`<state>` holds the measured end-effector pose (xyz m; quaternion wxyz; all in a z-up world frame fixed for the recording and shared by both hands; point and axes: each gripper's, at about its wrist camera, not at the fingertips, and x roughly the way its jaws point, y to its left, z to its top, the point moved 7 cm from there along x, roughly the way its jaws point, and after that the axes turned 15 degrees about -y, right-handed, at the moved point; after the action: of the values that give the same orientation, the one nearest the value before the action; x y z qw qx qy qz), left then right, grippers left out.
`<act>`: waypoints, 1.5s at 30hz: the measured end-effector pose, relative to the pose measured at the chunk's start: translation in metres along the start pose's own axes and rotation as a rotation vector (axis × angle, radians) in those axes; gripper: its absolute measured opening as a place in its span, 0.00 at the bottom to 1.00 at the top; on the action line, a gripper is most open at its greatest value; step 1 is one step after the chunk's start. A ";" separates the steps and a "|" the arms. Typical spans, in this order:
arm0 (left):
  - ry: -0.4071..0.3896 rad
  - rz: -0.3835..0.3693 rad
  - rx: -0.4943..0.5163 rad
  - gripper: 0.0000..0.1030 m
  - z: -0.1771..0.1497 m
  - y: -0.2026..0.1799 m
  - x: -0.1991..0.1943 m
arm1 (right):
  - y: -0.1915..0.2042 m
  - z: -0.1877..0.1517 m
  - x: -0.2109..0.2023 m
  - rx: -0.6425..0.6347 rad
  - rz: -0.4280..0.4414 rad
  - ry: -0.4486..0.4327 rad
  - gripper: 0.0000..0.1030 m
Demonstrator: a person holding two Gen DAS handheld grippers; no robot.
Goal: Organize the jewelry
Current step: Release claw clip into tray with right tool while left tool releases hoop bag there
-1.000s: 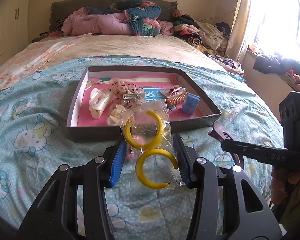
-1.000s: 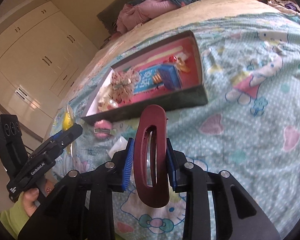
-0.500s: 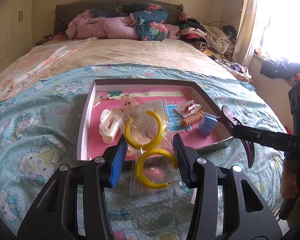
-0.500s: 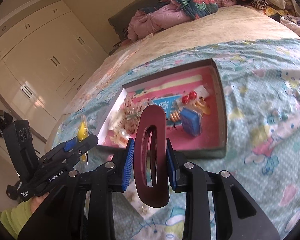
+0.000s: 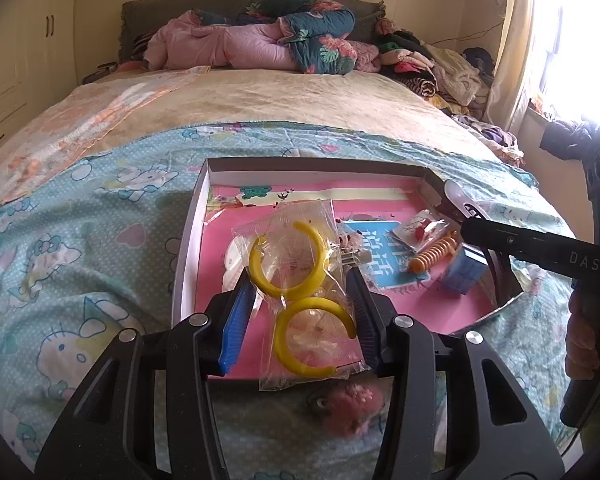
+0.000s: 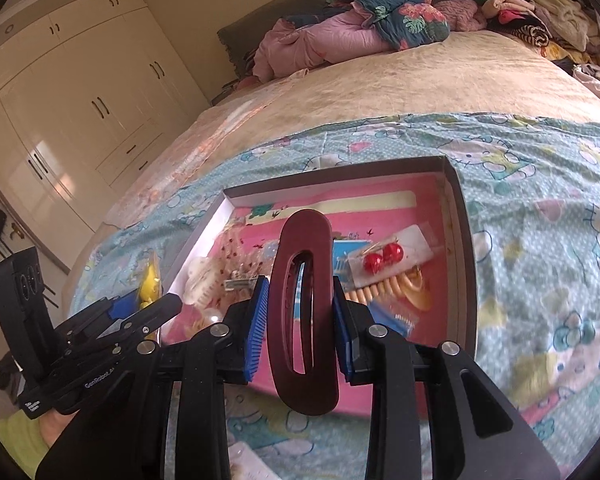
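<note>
My left gripper [image 5: 300,300] is shut on a clear packet of yellow hoop earrings [image 5: 296,284] and holds it over the near left part of the shallow box [image 5: 184,248]. The box has a pink floor and holds a white hair claw [image 6: 200,284], red ball earrings [image 6: 382,258], an orange spiral tie [image 5: 434,254] and a small blue box [image 5: 466,274]. My right gripper [image 6: 300,316] is shut on a dark red hair clip [image 6: 302,308] above the box's near side. The right gripper also shows in the left wrist view [image 5: 528,248].
The box lies on a light blue cartoon-print sheet [image 5: 80,240] on a bed. A pink hair tie [image 5: 350,402] lies on the sheet in front of the box. Bedding and clothes [image 5: 280,40] are piled at the headboard. Wardrobes [image 6: 80,112] stand to the left.
Both grippers have moved forward over the box with their loads still held. The box now lies under both grippers instead of ahead of them.
</note>
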<state>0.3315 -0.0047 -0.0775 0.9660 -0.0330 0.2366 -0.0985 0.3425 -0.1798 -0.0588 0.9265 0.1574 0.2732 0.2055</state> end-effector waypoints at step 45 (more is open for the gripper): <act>0.035 0.025 -0.012 0.38 -0.010 0.016 0.026 | 0.013 -0.027 0.028 -0.171 -0.062 0.015 0.48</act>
<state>0.3523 0.0054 -0.1001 0.9627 -0.0340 0.2543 -0.0857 0.3444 -0.1505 -0.0874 0.9404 0.0678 0.2662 0.2006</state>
